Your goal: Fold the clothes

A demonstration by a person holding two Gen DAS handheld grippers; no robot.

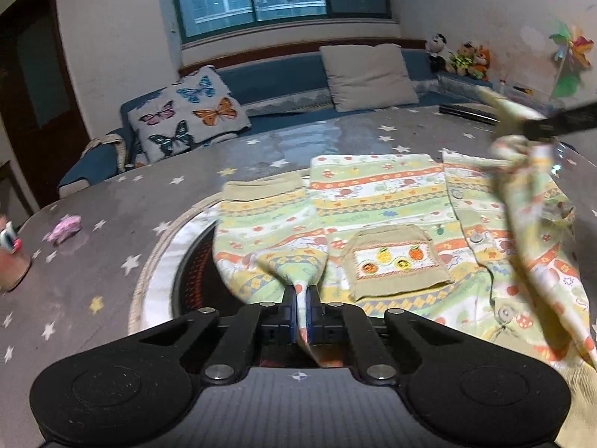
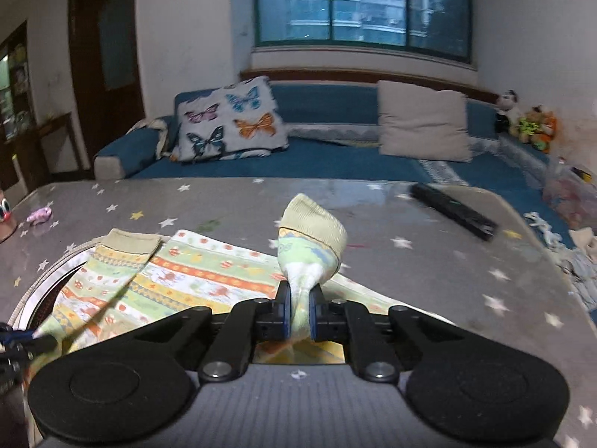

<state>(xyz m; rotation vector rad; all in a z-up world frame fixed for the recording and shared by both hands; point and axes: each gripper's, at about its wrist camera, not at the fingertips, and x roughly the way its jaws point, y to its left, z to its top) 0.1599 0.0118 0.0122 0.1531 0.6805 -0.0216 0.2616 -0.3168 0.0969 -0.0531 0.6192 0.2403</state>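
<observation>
Left gripper (image 1: 300,298): jaws clamped on a fold of the patterned child's shirt (image 1: 373,201). Right gripper (image 2: 299,308): jaws clamped on a shirt sleeve, its beige cuff (image 2: 313,220) raised. The shirt lies front up on the table (image 2: 429,261), fruit-embroidered pocket (image 1: 395,261) showing; print lettering unreadable. Table cover grey with stars. Black remote (image 2: 453,211). Beyond: blue sofa (image 2: 317,160), butterfly cushion (image 2: 231,119), plush toys (image 2: 530,119), window (image 2: 362,3).

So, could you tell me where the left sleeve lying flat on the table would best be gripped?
Probably at the beige cuff of the left sleeve: it is a thicker band at the free end, lying flat and uncovered on the table. Come from the far, open end, sliding one finger under the cuff's edge.
</observation>
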